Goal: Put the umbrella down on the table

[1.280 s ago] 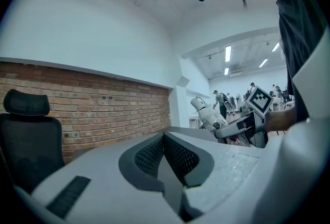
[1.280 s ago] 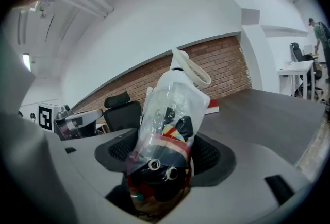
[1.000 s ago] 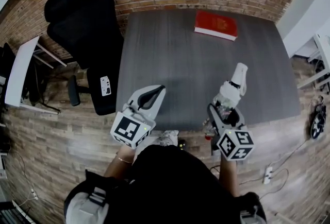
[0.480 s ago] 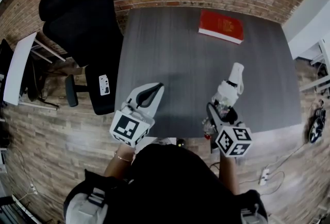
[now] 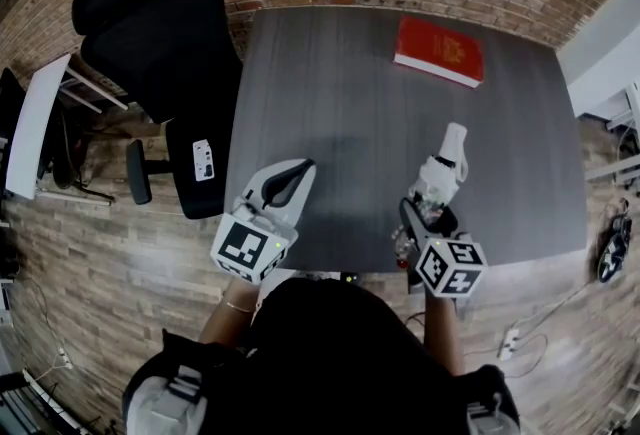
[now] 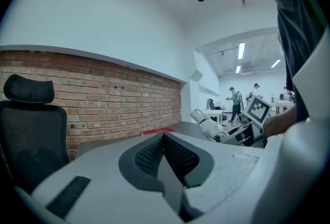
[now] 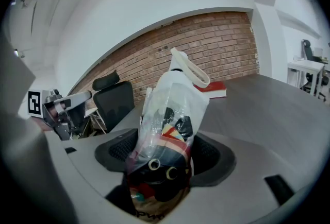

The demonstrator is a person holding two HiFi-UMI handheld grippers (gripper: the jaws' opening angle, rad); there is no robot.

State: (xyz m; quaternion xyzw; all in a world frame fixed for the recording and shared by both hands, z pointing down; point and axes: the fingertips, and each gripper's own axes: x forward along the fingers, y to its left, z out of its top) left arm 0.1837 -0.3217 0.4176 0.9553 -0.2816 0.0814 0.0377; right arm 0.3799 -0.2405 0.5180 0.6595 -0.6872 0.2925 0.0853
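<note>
– Umbrella (image 5: pixel 441 175) first: where is it against the table (image 5: pixel 340 103)?

– It's in your right gripper (image 5: pixel 428 213), over the table's near edge, toward its right-hand end. It's folded, in a clear plastic sleeve, white handle and loop strap pointing away from you toward the table's far side. Can't tell if it touches the tabletop.

– Right tongs?

– They're pinching the umbrella (image 7: pixel 167 120) at its lower, dark patterned end. In your right gripper view a pad sits on each side of it and the sleeve rises tilted from between them.

– Left one?

– Your left gripper (image 5: pixel 301 173) sits over the table's near edge too, toward the left-hand end, well apart from the umbrella. Its tongs are pressed together with nothing between them; in the left gripper view the ribbed pads (image 6: pixel 178 153) meet along a line.

– Anything else on the table?

– Red book (image 5: pixel 438 51) lies flat near the table's far right corner, well apart from both grippers. The rest of the grey top is bare.

– Off the table?

– Black office chair (image 5: pixel 160 33) just beside the table's left edge, by the far corner. The floor around the table looks brick-patterned.
</note>
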